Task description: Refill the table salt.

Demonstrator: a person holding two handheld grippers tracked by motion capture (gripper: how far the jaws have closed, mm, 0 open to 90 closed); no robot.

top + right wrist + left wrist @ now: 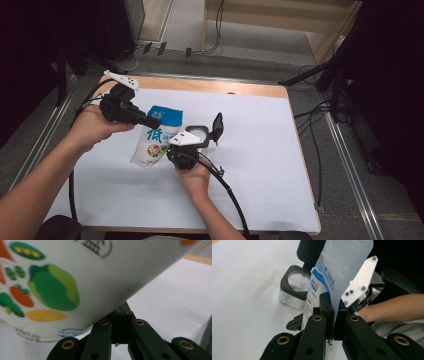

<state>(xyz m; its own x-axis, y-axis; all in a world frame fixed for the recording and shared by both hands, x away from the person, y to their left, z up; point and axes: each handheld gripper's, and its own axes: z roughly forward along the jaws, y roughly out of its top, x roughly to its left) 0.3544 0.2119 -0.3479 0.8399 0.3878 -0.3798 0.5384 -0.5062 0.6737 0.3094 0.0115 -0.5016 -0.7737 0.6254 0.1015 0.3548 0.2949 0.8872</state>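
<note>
While our left gripper (333,315) clamps its jaws on the top edge of the bag (152,136), the right gripper (119,315) sits under the bag's lower edge with its jaws together; in the right gripper view the printed bag hangs just above the closed tips, and we cannot tell whether they pinch a corner of it or merely rest against it. In the high view the left gripper (150,121) holds the bag up at a slant left of the table's centre, and the right gripper (186,150) is low beside its near right edge. Just right of the bag stands a clear jar (200,136) with a black rim, its black lid (217,127) flipped up on the far right side; the left gripper view shows the jar (293,290) open and, as far as we can see, empty. We judge the work to be at an early stage: the bag is lifted and steadied, the jar stands ready, but the bag looks unopened and nothing has been poured. What is left seems to be opening the bag and tipping it over the jar. Around them lies a white sheet (260,150) on a wooden table (210,86). Beyond it we see grey floor, cables (310,125) at the right, and dark stands at both sides.
</note>
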